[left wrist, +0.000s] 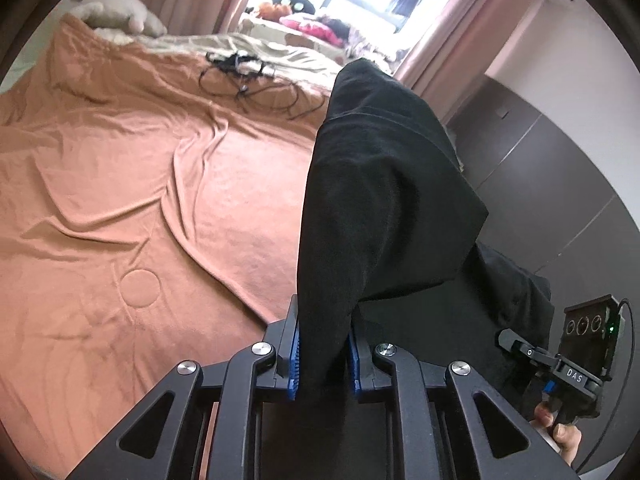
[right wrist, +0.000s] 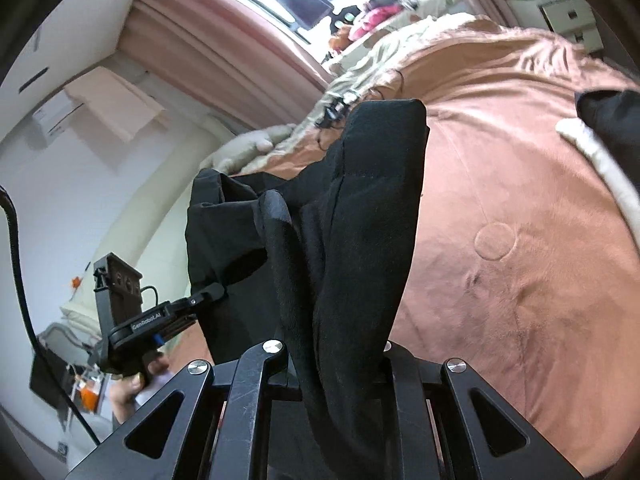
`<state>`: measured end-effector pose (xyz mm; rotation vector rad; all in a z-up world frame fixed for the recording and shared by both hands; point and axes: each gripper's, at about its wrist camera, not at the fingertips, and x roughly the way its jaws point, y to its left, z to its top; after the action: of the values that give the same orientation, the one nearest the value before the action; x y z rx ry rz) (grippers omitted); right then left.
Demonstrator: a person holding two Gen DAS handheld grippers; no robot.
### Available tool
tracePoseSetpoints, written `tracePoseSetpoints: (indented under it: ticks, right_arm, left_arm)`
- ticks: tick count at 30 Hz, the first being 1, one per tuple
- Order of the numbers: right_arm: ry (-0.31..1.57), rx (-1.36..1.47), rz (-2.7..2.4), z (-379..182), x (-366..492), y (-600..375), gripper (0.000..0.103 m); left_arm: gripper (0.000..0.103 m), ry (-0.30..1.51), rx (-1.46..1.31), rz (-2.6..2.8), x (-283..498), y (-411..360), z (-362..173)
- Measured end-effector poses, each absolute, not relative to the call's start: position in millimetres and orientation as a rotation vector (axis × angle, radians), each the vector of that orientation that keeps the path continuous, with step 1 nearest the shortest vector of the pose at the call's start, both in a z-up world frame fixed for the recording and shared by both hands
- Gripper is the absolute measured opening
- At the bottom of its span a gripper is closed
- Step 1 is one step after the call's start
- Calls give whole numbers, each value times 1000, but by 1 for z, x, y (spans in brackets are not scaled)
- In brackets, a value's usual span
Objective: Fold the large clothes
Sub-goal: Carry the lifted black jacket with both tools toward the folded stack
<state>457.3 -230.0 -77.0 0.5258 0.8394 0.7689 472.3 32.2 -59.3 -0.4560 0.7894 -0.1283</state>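
Both claws (left wrist: 323, 354) (right wrist: 336, 354) pinch black garment (left wrist: 380, 200).

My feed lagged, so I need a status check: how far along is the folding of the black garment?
Early stage. Done: both grippers have picked it up; the left gripper and right gripper are each shut on the black garment, which hangs between them above the orange bedspread. In hand: holding it up. Left: laying it flat and making every fold; no fold is visible yet.
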Motion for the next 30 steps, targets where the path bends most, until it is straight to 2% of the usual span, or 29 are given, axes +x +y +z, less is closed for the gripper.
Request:
tracePoseSetpoints:
  ticks: [16, 30]
  right_arm:
    - [632, 410, 712, 46, 394, -309, 13]
    - [544, 388, 605, 88, 360, -423, 13]
  left_arm:
    - [18, 633, -432, -248, 406, -51, 46]
    - [18, 644, -411, -330, 392, -181, 84]
